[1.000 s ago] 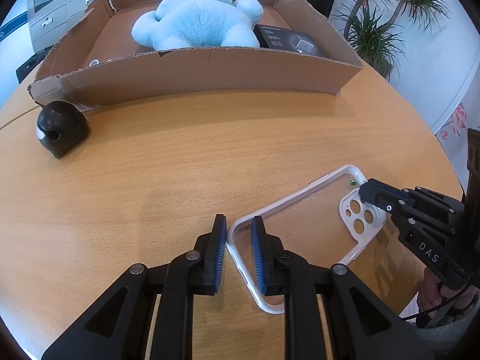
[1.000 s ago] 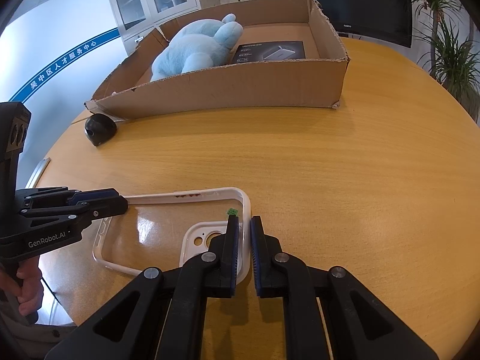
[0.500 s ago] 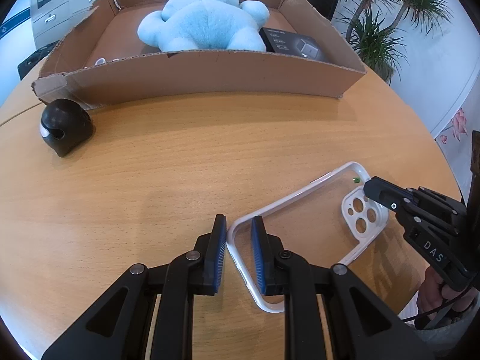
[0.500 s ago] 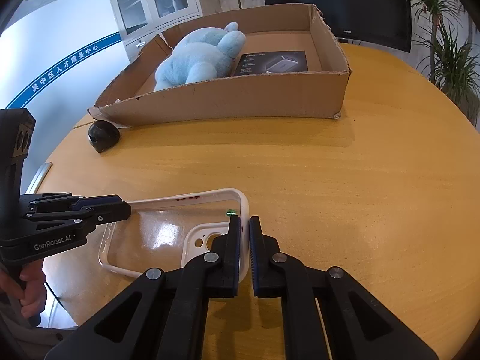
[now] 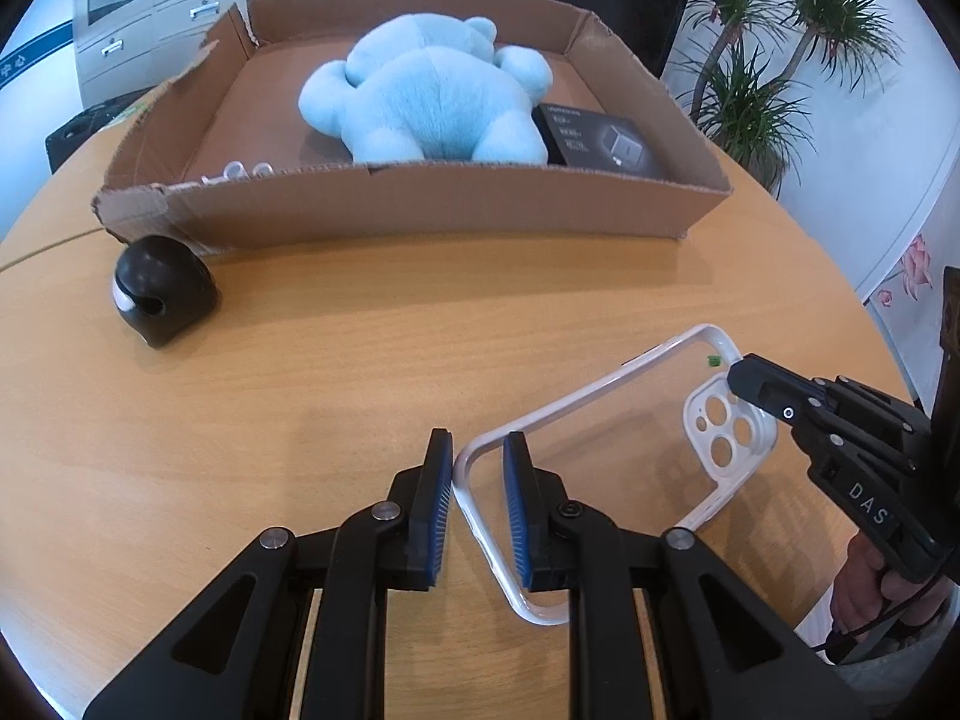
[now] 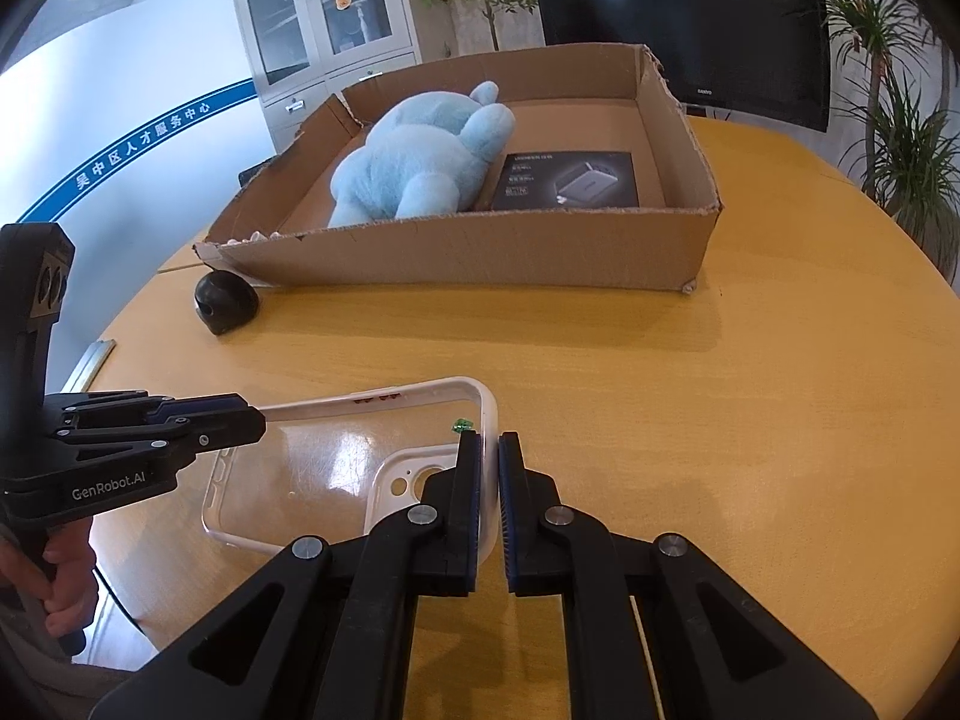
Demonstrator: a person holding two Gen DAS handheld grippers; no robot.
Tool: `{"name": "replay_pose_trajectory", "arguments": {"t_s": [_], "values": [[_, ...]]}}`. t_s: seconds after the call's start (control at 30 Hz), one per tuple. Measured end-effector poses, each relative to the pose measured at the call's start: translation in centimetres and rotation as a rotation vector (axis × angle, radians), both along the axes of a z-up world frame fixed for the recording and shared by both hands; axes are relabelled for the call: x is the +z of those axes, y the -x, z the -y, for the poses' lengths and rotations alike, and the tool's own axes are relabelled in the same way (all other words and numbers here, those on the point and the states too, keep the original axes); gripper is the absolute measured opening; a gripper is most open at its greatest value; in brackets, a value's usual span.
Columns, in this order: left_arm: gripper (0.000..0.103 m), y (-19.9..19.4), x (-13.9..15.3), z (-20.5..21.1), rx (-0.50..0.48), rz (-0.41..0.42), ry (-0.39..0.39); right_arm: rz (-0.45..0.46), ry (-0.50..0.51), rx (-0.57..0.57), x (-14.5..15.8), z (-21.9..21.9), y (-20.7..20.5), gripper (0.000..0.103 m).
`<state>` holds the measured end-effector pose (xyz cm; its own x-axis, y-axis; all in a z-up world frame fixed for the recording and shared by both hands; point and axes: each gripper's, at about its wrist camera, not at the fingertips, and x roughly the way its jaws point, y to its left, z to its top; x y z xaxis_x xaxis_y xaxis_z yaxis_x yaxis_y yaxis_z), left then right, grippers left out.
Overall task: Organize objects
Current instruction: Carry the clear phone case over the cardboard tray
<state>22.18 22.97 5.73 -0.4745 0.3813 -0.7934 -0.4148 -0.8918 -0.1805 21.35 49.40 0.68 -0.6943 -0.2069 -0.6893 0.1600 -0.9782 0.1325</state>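
Note:
A clear phone case with a white rim (image 5: 606,450) (image 6: 336,468) is held above the round wooden table (image 5: 360,330). My left gripper (image 5: 477,480) straddles the case's short bottom rim with its blue pads (image 5: 516,498) a little apart from it. My right gripper (image 6: 489,480) is shut on the rim at the camera-cutout end. Each gripper shows in the other's view, the right one (image 5: 744,381) and the left one (image 6: 252,420). A cardboard box (image 5: 420,210) (image 6: 480,252) stands at the back, holding a blue plush toy (image 5: 432,96) (image 6: 426,156) and a black product box (image 5: 600,141) (image 6: 570,180).
A small round black object (image 5: 162,291) (image 6: 225,303) lies on the table by the box's front left corner. Small white items (image 5: 240,171) lie inside that corner. Potted plants (image 5: 756,78) and a dark screen (image 6: 690,24) stand behind the table.
Both grippers and the case have risen and come nearer to the box; I now look down into it more. The left pads stand slightly wider apart.

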Motion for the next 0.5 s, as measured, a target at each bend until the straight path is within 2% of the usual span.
{"name": "replay_pose_trajectory", "arguments": {"t_s": [0.5], "values": [[0.015,2.0,3.3,1.0,0.021,-0.081,-0.003,-0.078,-0.034,0.054,3.6,2.1,2.0,0.005]]}}
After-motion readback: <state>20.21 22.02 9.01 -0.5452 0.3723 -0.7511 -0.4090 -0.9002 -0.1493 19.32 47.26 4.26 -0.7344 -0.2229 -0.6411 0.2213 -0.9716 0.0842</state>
